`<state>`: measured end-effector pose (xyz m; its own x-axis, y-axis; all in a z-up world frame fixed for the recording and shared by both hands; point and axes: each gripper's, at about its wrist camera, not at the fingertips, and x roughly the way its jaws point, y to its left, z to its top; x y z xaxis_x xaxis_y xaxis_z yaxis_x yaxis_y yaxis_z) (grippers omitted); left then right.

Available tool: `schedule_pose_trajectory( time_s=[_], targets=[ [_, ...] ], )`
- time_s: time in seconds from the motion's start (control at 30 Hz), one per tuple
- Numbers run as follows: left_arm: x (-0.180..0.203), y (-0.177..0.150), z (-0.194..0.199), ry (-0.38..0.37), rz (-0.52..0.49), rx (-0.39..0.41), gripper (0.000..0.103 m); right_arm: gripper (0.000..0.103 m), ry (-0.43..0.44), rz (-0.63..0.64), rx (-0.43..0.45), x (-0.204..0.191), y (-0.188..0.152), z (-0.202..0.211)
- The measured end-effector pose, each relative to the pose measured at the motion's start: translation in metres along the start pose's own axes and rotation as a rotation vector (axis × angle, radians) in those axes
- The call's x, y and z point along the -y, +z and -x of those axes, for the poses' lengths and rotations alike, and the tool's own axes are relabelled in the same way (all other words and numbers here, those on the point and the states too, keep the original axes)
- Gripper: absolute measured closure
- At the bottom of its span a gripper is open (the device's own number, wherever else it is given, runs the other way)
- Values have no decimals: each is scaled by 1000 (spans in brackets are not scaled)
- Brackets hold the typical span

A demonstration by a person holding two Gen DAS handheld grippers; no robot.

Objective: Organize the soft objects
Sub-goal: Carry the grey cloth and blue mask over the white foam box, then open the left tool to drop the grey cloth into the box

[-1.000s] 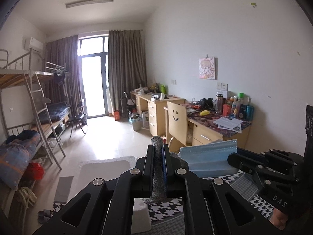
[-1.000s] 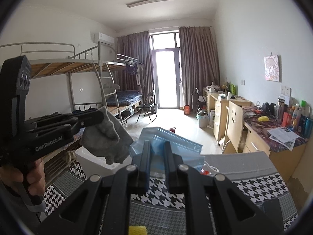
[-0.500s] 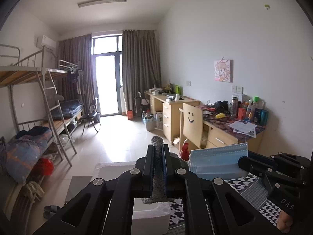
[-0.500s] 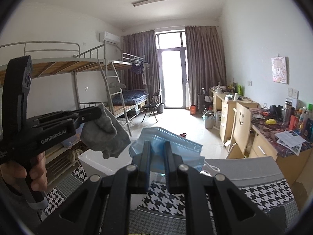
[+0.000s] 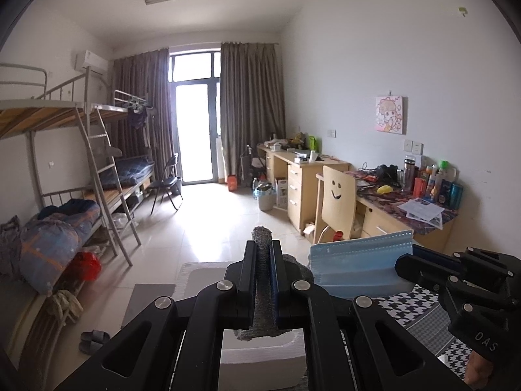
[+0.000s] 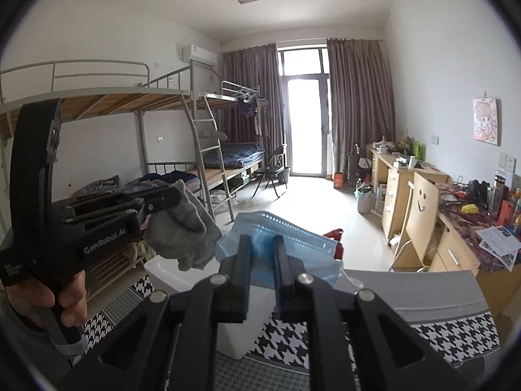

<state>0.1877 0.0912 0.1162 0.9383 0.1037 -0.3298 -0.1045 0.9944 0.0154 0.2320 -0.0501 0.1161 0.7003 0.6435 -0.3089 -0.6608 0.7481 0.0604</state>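
My left gripper (image 5: 263, 254) is shut on a grey sock (image 5: 262, 290), held up in the air; in the right wrist view the sock (image 6: 184, 231) hangs crumpled from that gripper (image 6: 169, 197). My right gripper (image 6: 262, 251) is shut on a blue pleated face mask (image 6: 286, 239), also held up; in the left wrist view the mask (image 5: 358, 264) sits at the tip of the right gripper (image 5: 402, 265), just right of the sock. A white foam box (image 6: 169, 273) stands below both, on the houndstooth-covered table (image 6: 456, 335).
A grey lid or panel (image 6: 416, 290) lies on the table to the right. Beyond are bunk beds (image 6: 130, 104) on the left, desks (image 6: 456, 228) and a smiley-face chair (image 6: 423, 202) on the right, and tiled floor (image 5: 208, 224) between.
Both grippers have kept their hold and risen a little, tilting upward; more of the ceiling and room shows. The sock and mask stay side by side over the box.
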Motion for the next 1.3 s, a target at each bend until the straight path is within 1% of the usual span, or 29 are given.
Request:
schedule_pose_trajectory(
  time_s=[0.27,0.33,0.47,0.67,0.8,0.97,1.07,1.1,1.13,1.17,1.2,1.23,1.3],
  targets=[
    [-11,-3,-11,5,15,-26,95,87,16,18,-16,-6,5,-13],
    [-13,-5,-14,19,17,-30,95,87,18,21,-22,-5,4,-16],
    [-17,-9,-21,24,27,-47,95,87,31,19,-43,-6,4,-25],
    [-23,-12,-36,20,38,-82,95,87,28,20,-61,-6,3,-35],
    [-24,-16,-42,6,48,-106,95,87,17,12,-69,-5,3,-38],
    [-28,-23,-52,7,57,-139,95,87,-1,6,-84,-7,3,-42],
    [-28,-27,-56,16,55,-164,91,87,-7,9,-88,-7,2,-42],
    [-28,-28,-57,20,53,-171,79,87,-6,9,-88,-7,2,-42],
    [-28,-29,-58,33,47,-176,54,87,-6,9,-89,-7,2,-42],
    [-29,-29,-58,53,45,-177,40,87,-5,8,-89,-7,2,-43],
    [-30,-29,-57,66,47,-169,19,87,-5,6,-91,-8,3,-43],
    [-32,-29,-55,78,49,-152,13,87,-4,6,-92,-8,3,-44],
    [-35,-30,-49,106,54,-134,13,87,-10,6,-96,-10,4,-45]
  ],
)
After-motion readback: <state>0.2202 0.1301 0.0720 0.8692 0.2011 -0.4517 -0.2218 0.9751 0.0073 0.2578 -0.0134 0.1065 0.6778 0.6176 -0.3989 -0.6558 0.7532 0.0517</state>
